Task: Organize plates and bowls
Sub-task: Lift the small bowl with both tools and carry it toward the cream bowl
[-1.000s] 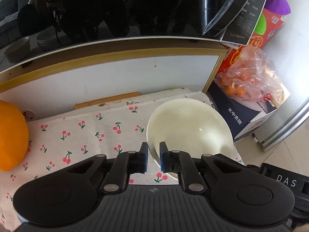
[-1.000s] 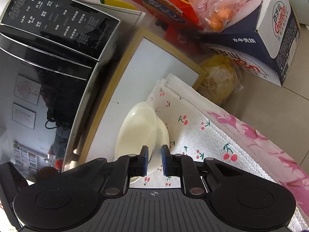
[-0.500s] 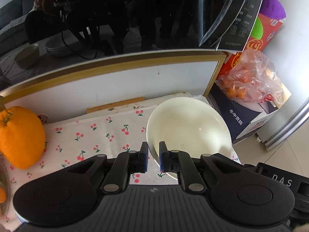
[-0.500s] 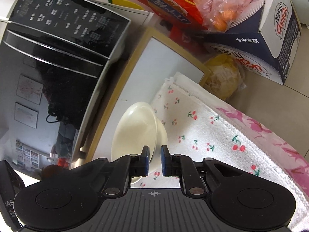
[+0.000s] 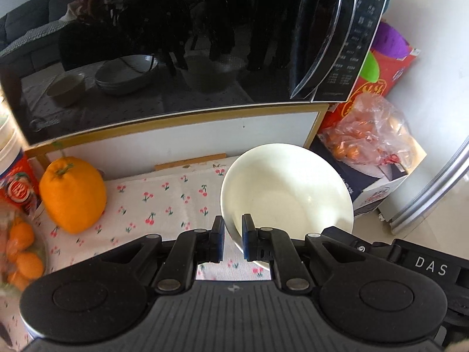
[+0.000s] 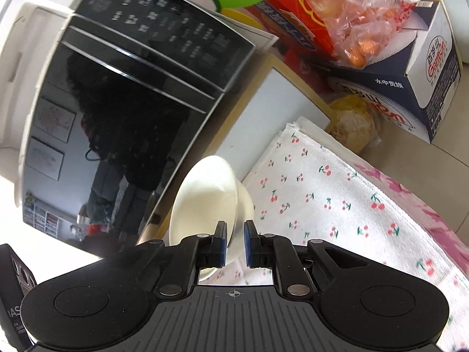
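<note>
Left gripper [image 5: 232,238]: fingers pinch the near rim of the cream bowl [image 5: 288,193], which is tilted above the cherry-print cloth [image 5: 164,202], right of the orange [image 5: 72,194]. Right gripper [image 6: 234,243]: fingers clamp the same bowl's [image 6: 205,196] rim, beside the microwave [image 6: 126,111].

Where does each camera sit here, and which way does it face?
Left wrist: on the left claw, facing the microwave front over the cherry-print cloth; its fingers clamp the cream bowl rim; a big orange sits left.
Right wrist: on the right claw, rolled sideways, looking along the microwave; its fingers clamp the bowl rim.
Shared: bowl, microwave, cloth, bagged fruit.
</note>
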